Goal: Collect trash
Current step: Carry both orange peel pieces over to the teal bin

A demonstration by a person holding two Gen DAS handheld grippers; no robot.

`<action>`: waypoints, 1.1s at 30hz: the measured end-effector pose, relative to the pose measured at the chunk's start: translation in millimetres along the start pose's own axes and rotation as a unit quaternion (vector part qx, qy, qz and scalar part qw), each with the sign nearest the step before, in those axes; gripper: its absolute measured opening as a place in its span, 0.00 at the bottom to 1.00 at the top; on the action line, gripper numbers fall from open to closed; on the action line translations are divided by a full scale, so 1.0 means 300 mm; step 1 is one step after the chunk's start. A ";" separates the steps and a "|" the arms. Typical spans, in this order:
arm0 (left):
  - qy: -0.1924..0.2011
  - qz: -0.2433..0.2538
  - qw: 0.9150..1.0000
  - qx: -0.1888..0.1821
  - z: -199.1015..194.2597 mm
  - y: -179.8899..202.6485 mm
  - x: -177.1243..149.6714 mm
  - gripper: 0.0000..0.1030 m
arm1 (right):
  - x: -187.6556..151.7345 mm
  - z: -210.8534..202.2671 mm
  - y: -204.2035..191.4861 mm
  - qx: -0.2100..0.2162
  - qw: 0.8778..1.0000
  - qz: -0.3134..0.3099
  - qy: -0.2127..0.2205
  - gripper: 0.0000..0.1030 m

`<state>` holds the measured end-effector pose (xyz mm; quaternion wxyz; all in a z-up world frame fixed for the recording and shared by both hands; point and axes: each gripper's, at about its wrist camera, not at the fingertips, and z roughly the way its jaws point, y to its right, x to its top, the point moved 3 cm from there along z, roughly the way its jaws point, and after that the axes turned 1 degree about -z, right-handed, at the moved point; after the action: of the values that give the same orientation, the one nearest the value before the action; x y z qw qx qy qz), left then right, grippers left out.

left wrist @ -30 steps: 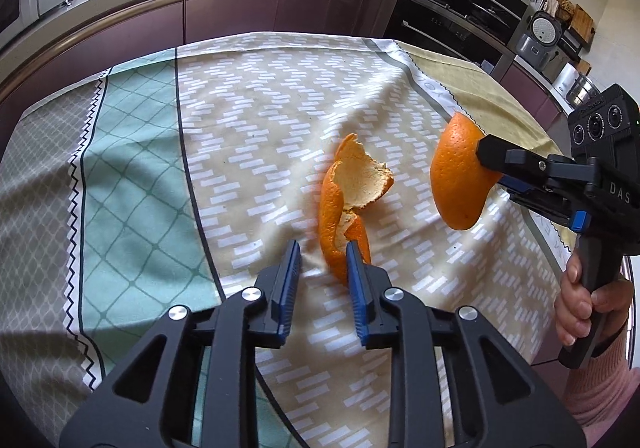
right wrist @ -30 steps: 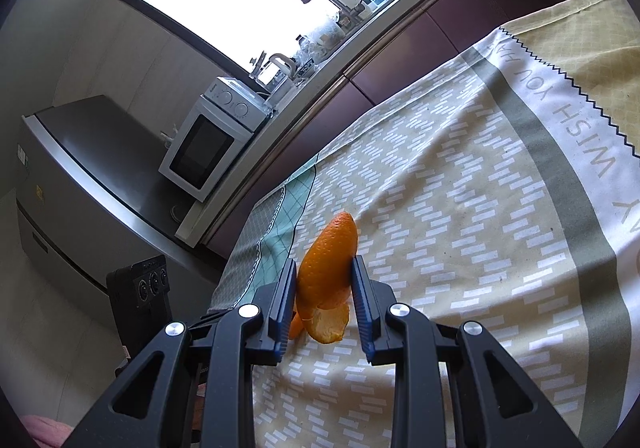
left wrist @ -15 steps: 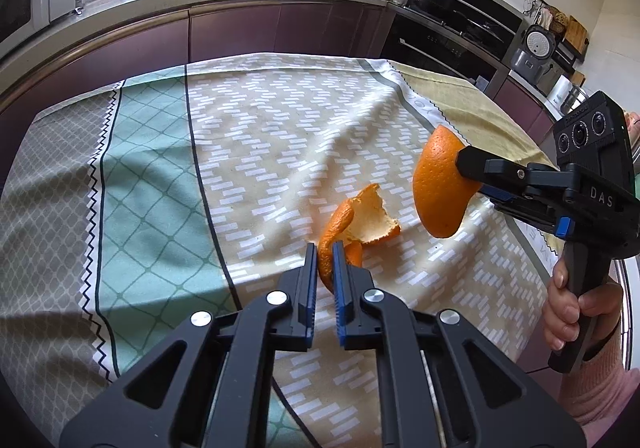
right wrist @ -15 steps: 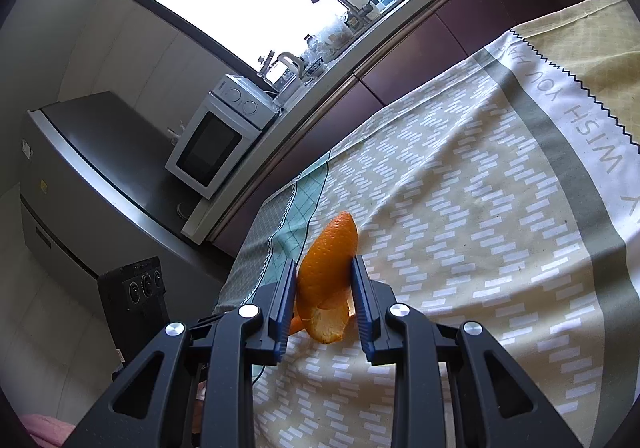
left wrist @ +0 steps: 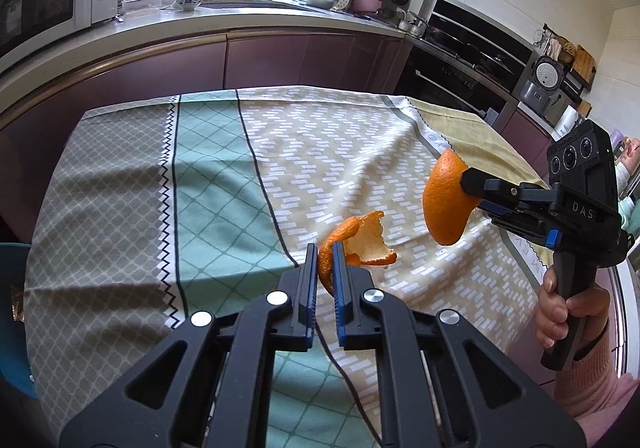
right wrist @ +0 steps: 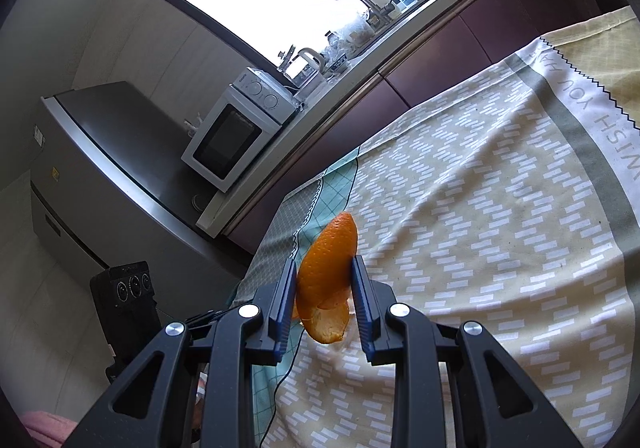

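Two orange peels are clamped above the tablecloth point(left wrist: 360, 152), the torn peel point(left wrist: 362, 238) thinly edge-on in the nearly closed left gripper point(left wrist: 323, 268), the curved peel point(right wrist: 326, 280) in the half-closed right gripper point(right wrist: 324, 288), so either slips if jolted.

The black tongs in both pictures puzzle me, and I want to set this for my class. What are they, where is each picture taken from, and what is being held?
They are hand-held grippers, one in each of a person's hands, each with a camera looking along its two fingers. In the left camera's picture, the left gripper is shut on a torn orange peel over the patterned tablecloth; whether the peel touches the cloth is unclear. To the side, the right gripper holds a second, smoother peel in the air. The right camera's picture shows that smoother peel up close, with kitchen counters behind.
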<state>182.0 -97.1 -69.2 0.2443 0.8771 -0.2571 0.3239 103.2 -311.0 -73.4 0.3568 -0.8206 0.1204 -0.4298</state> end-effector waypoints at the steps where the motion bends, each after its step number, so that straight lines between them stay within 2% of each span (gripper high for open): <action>1: 0.004 -0.002 1.000 0.003 -0.017 -0.012 -0.001 0.08 | -0.001 0.003 -0.008 0.002 1.000 -0.002 -0.001 0.25; 17: 0.039 -0.047 0.997 0.056 -0.243 -0.214 -0.073 0.07 | -0.051 0.138 -0.178 0.046 0.997 -0.035 -0.042 0.25; 33: 0.082 -0.085 0.987 0.112 -0.469 -0.386 -0.130 0.08 | -0.142 0.365 -0.397 0.092 0.986 -0.075 -0.115 0.25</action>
<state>164.6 84.9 -32.4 0.1919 0.8880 -0.1226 0.3996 151.2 -151.5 -58.9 0.4089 -0.8349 -0.0238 -0.3676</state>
